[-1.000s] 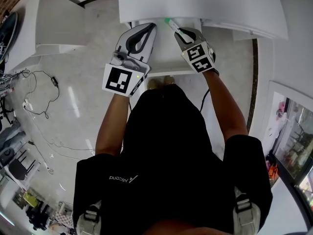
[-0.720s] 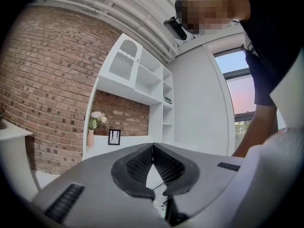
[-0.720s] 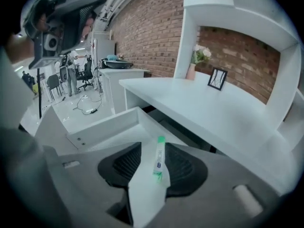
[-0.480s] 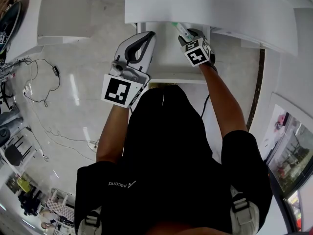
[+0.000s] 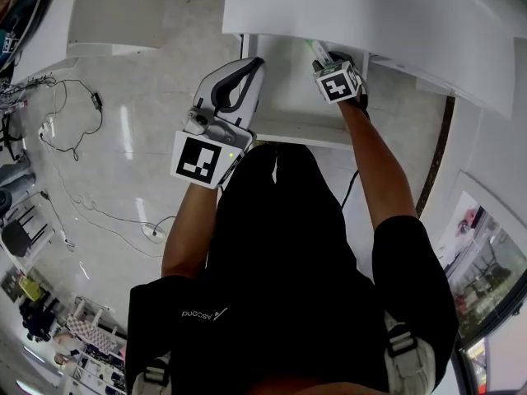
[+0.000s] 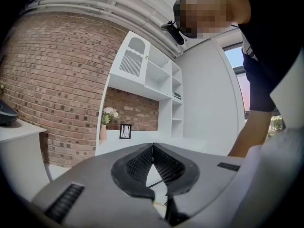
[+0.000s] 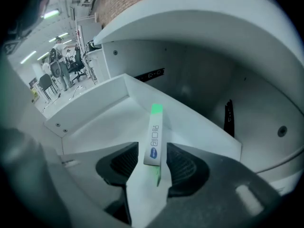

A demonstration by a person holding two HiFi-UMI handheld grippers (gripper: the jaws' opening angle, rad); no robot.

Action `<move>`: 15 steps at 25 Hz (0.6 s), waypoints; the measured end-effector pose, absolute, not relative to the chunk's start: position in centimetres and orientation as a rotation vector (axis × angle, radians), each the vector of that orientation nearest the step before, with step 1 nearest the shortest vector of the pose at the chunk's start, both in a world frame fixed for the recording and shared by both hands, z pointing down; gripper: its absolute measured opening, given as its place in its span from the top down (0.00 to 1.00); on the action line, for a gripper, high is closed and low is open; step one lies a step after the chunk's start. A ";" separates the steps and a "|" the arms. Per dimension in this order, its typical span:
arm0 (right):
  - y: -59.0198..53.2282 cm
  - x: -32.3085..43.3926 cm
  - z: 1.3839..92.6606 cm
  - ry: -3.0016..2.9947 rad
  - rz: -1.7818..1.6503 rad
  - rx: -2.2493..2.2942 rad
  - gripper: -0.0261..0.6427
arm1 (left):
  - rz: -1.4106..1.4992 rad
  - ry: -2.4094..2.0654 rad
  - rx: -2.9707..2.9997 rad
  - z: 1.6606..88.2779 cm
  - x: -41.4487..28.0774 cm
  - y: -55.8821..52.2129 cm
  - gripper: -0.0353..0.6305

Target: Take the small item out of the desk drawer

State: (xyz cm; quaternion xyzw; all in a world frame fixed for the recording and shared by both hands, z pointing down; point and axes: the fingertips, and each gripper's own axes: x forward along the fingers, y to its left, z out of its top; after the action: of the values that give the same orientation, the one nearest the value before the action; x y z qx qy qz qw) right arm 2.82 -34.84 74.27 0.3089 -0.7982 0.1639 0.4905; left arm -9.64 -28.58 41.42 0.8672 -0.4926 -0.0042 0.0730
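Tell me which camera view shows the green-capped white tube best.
The right gripper view: the green-capped white tube sits centred, label visible, between the right gripper's opening jaws, above the drawer floor. The head view shows only its green end poking past that gripper. The left gripper view faces a brick wall and misses it.

**Tally: two grippers, one pack, one drawer**

There are two hand-held grippers. The left gripper (image 6: pixel 153 146) has its jaws together with nothing between them. The right gripper (image 7: pixel 153 158) has its jaws opening, with the pack standing between them. One slim white pack with a green tip (image 7: pixel 154 132) is in view. So are one open white drawer (image 7: pixel 102 122) and one white table (image 5: pixel 370 15). Farther off stand one white shelf unit (image 6: pixel 142 75), one pink vase of white flowers (image 6: pixel 104 127) and one small black-framed picture (image 6: pixel 125 131).
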 end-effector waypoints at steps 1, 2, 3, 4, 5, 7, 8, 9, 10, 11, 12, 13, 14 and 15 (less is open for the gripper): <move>-34.9 2.8 74.5 -1.938 0.399 0.746 0.69 | -0.003 -1.481 2.600 41.7 -9.7 -28.4 0.95; -34.9 2.7 74.6 -1.938 0.397 0.741 0.70 | 0.011 -1.480 2.597 42.0 -9.8 -28.3 0.95; -34.8 2.6 74.7 -1.938 0.395 0.736 0.70 | 0.029 -1.478 2.593 42.2 -9.9 -28.1 0.95; -34.8 2.6 74.8 -1.938 0.393 0.731 0.71 | 0.041 -1.478 2.589 42.4 -10.0 -27.9 0.95; -34.8 2.5 74.8 -1.941 0.393 0.728 0.74 | 0.047 -1.479 2.586 42.5 -10.1 -27.8 0.95; -34.8 2.4 74.9 -1.948 0.394 0.722 0.81 | 0.046 -1.483 2.587 42.5 -10.1 -27.7 0.95; -34.8 2.4 74.9 -1.950 0.396 0.715 0.81 | 0.038 -1.485 2.588 42.5 -10.0 -27.7 0.95; -34.7 2.5 74.9 -1.951 0.398 0.706 0.81 | 0.032 -1.485 2.588 42.4 -9.9 -27.7 0.95; -34.5 2.5 74.8 -1.951 0.401 0.696 0.81 | 0.026 -1.485 2.590 42.3 -9.9 -27.7 0.95; -34.3 2.5 74.7 -1.953 0.402 0.688 0.81 | 0.019 -1.484 2.593 42.1 -9.8 -27.7 0.95; -34.0 2.4 74.4 -1.956 0.401 0.680 0.81 | 0.012 -1.482 2.598 42.0 -9.7 -27.6 0.95; -33.7 2.5 74.1 -1.961 0.396 0.672 0.82 | 0.006 -1.479 2.604 41.8 -9.6 -27.5 0.95; -33.4 2.6 73.8 -1.967 0.389 0.666 0.82 | 0.004 -1.475 2.610 41.7 -9.4 -27.4 0.95; -33.0 2.7 73.4 -1.974 0.381 0.661 0.82 | 0.010 -1.467 2.613 41.8 -9.2 -27.1 0.95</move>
State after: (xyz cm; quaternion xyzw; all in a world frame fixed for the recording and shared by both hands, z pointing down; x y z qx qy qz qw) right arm 2.71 -32.99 73.38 0.2721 -0.8130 0.1570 0.4903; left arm -9.23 -27.14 41.77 0.8697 -0.4883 0.0034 0.0722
